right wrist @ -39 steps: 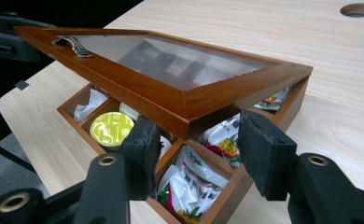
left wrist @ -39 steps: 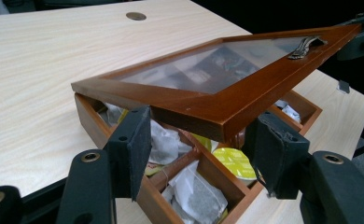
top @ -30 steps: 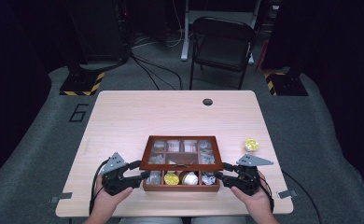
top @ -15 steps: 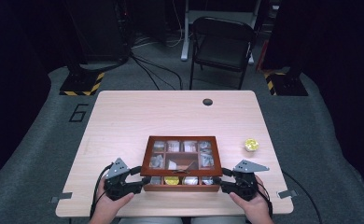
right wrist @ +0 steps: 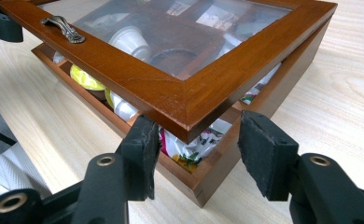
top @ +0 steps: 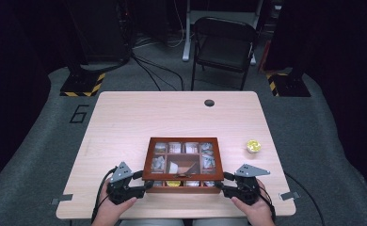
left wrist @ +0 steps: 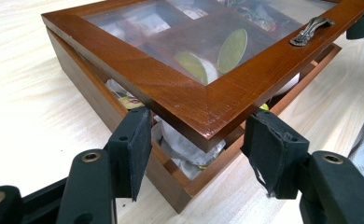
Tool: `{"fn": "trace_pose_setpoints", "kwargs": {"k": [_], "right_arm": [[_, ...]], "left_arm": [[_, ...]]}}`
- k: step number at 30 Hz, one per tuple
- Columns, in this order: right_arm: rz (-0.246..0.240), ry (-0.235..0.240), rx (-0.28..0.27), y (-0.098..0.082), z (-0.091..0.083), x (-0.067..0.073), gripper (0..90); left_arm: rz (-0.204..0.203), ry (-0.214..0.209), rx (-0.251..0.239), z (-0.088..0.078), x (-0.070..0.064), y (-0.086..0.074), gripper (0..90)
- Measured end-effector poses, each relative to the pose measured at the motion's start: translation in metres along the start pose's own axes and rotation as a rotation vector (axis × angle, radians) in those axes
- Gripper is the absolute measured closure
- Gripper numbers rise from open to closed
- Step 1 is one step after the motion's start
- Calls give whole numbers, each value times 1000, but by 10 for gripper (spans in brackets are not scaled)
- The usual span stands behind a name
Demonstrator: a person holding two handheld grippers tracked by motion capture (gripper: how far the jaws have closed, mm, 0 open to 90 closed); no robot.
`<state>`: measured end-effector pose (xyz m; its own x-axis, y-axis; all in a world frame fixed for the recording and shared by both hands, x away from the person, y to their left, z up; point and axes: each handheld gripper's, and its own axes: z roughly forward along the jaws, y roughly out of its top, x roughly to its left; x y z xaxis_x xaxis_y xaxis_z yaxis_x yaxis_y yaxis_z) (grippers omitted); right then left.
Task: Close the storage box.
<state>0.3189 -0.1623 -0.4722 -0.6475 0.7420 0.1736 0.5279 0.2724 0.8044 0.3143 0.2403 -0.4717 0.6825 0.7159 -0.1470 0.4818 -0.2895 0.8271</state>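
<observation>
1. Since a second ago the glass-paned lid [top: 183, 155] of the wooden compartment box [top: 181, 186] has come down from wide open to a low tilt. Its front edge now hangs a little above the box front, and both hands have drawn back toward the near table edge.
2. Left gripper [top: 145, 185] sits at the box's front left corner. In the left gripper view [left wrist: 196, 142] the lid's corner pokes between its two black pads; whether the pads press the wood I cannot tell from the pictures, though the jaws stand narrow.
3. Right gripper [top: 220, 186] is at the front right corner. In the right gripper view [right wrist: 194, 135] the lid's corner lies between its pads with a gap on each side, so the jaws are apart and not clamped.
4. The box stands on the light wooden table [top: 125, 122], near the front edge and midway across, between the two grippers.
5. Under the raised lid the front compartments show wrapped sachets [left wrist: 187, 144] and a yellow-topped capsule [right wrist: 84, 78].
6. A curved metal handle [right wrist: 63, 29] sits on the lid's front rail.
7. A small yellow cup [top: 253, 146] stands on the table to the right of the box, apart from it.
</observation>
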Motion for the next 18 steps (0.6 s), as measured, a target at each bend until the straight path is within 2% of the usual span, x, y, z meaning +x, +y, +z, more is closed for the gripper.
{"fn": "trace_pose_setpoints", "kwargs": {"k": [4, 10, 14, 18], "right_arm": [[3, -1, 23, -2, 2, 0, 478], [9, -4, 37, -4, 3, 1, 478], [8, -1, 39, -5, 2, 1, 478], [4, -6, 64, -9, 1, 0, 471]], "left_arm": [[-19, -20, 22, 0, -1, -3, 417], [-30, -22, 30, 2, -2, -4, 416], [-19, -18, 43, 3, -2, -5, 418], [-20, -22, 82, 6, -2, -7, 412]]}}
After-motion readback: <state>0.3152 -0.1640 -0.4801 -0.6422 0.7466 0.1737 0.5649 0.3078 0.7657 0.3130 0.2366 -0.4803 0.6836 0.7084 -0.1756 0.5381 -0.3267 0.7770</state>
